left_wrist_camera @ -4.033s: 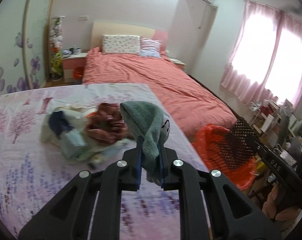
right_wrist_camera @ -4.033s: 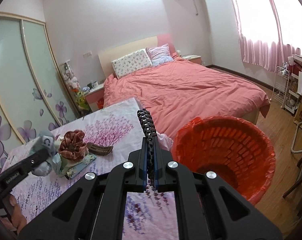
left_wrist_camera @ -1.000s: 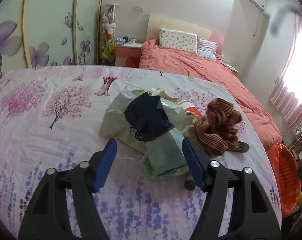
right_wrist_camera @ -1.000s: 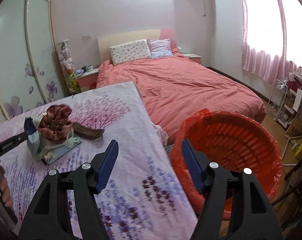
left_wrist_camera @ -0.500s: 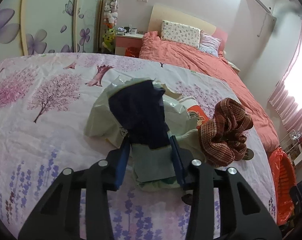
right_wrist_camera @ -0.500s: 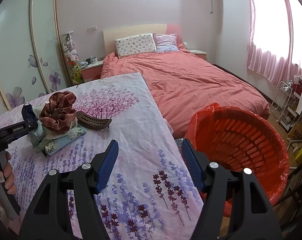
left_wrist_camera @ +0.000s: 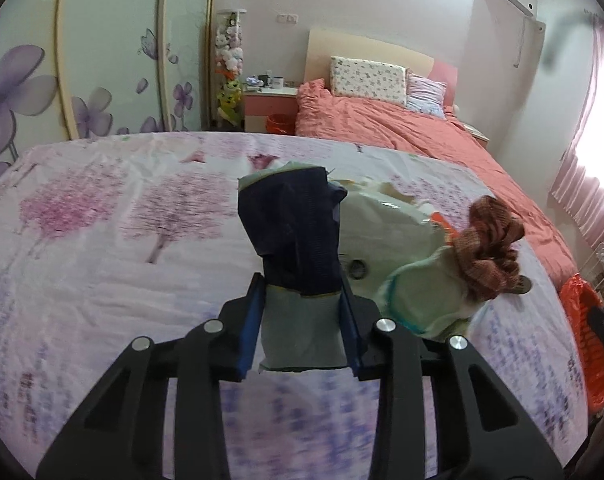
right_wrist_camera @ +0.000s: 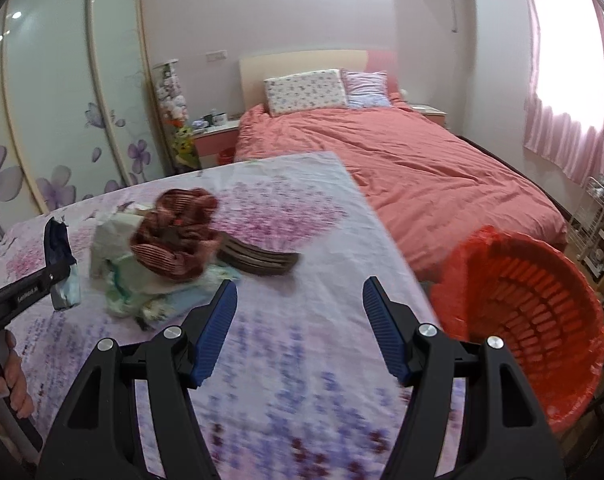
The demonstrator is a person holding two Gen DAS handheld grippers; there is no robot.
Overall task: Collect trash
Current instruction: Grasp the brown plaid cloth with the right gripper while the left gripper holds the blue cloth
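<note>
Bedroom, floral tabletop. L gripper fingers closing on dark-blue/grey wrapper; R gripper fingers spread, empty. Risk: thin wrapper slips en route to orange bin.

Your path along the table's near edge to the orange basket is open; the scrunchie pile blocks the left end.

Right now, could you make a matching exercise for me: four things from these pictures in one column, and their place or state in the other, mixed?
Things:
1. left tool
2. right tool
3. orange basket
4. brown hair clip

States:
A. lies on the flowered cloth
B. open, nothing between its fingers
C. stands beside the table
D. closing on a dark blue packet

Pairs: 1-D, 2-B, 3-C, 4-A
</note>
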